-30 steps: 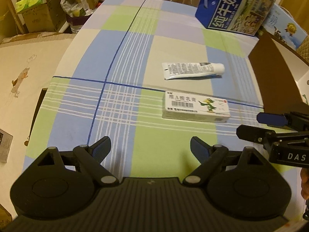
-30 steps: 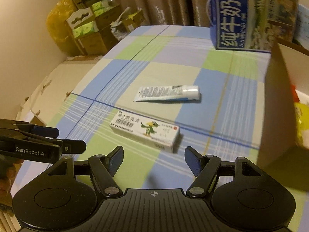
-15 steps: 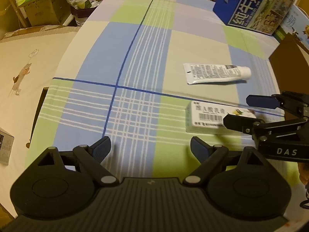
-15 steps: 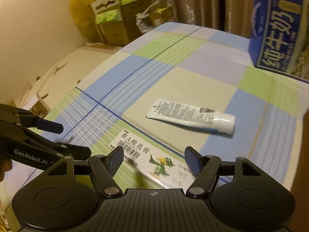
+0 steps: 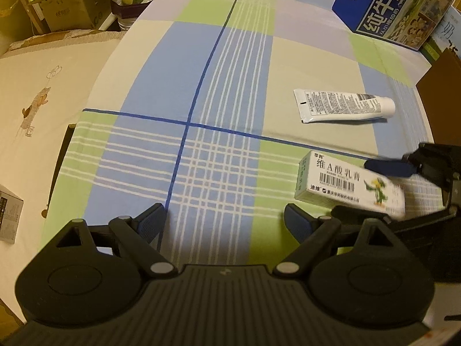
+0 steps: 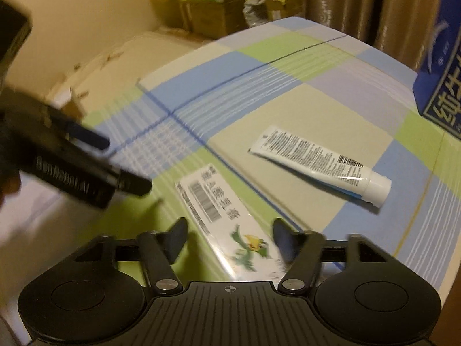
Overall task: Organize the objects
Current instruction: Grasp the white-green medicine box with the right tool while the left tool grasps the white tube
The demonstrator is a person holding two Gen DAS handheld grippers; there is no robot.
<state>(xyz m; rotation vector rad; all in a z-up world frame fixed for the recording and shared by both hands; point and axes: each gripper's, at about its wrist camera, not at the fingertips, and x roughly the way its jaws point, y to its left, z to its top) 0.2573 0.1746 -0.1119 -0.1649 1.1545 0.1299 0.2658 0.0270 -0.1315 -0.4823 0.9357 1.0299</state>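
1. Straddling the near end of the ointment box (image 6: 227,225), the right tongs (image 6: 230,240) stand spread wide, one finger on each side of the carton, neither clearly touching it
2. The box, white and pale green with a barcode and a green cartoon figure, lies flat on the checked cloth (image 5: 201,86) of the table, near its right edge in the left wrist view (image 5: 350,186)
3. The left tongs (image 5: 223,222) are also spread wide with nothing between them, hovering over the blue and white plaid near the table's near edge, just left of the box
4. A white tube (image 5: 344,106) with a white cap lies on a beige square further in, well apart from the box; the right view shows it with the cap pointing to the right (image 6: 319,164)
5. A blue milk carton (image 5: 394,5) stands at the far right corner of the table
6. Cardboard boxes (image 5: 57,3) are stacked beyond the far left corner, off the table
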